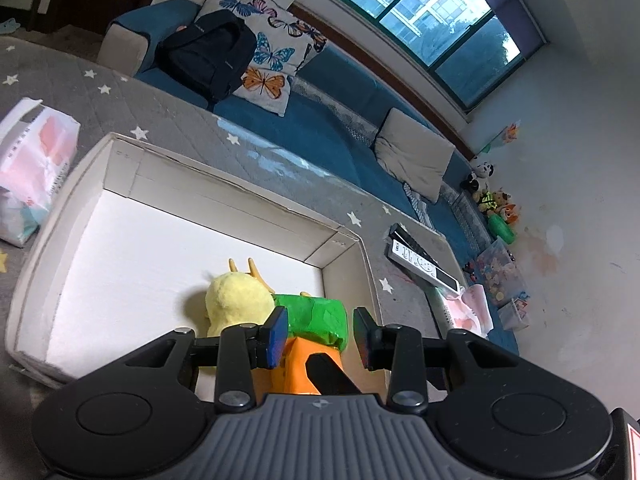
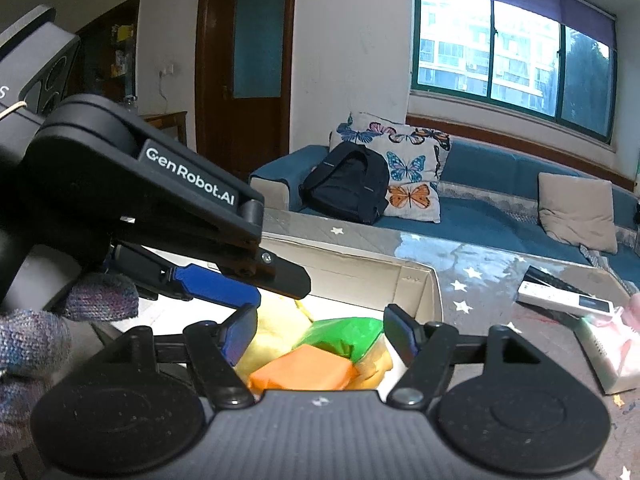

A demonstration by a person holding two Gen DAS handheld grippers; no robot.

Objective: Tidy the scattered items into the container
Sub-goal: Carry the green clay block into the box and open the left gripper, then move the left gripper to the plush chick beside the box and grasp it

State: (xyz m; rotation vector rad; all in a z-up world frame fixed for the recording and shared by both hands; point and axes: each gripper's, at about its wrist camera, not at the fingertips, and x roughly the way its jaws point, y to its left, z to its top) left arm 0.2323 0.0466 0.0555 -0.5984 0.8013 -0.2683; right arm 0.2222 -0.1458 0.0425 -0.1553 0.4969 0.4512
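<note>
- Orange-and-green paper-wrapped carrot toy [image 1: 316,332] lies beside yellow plush toy [image 1: 236,300] inside shallow white cardboard box [image 1: 224,184], its destination.
- Left gripper [image 1: 320,334], right gripper [image 2: 320,334]: jaws apart, gripping nothing, apparently releasing.

A shallow white cardboard box [image 1: 224,184] sits open ahead of the fingers [image 1: 276,334]. Inside it, just beyond the fingertips, lie a yellow plush toy [image 1: 236,300] and — touching it — a carrot-shaped toy [image 1: 316,320], green top, orange body, between the fingers.

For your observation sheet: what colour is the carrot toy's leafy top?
Bright green, above an orange body; clearest in the left wrist view.
</note>
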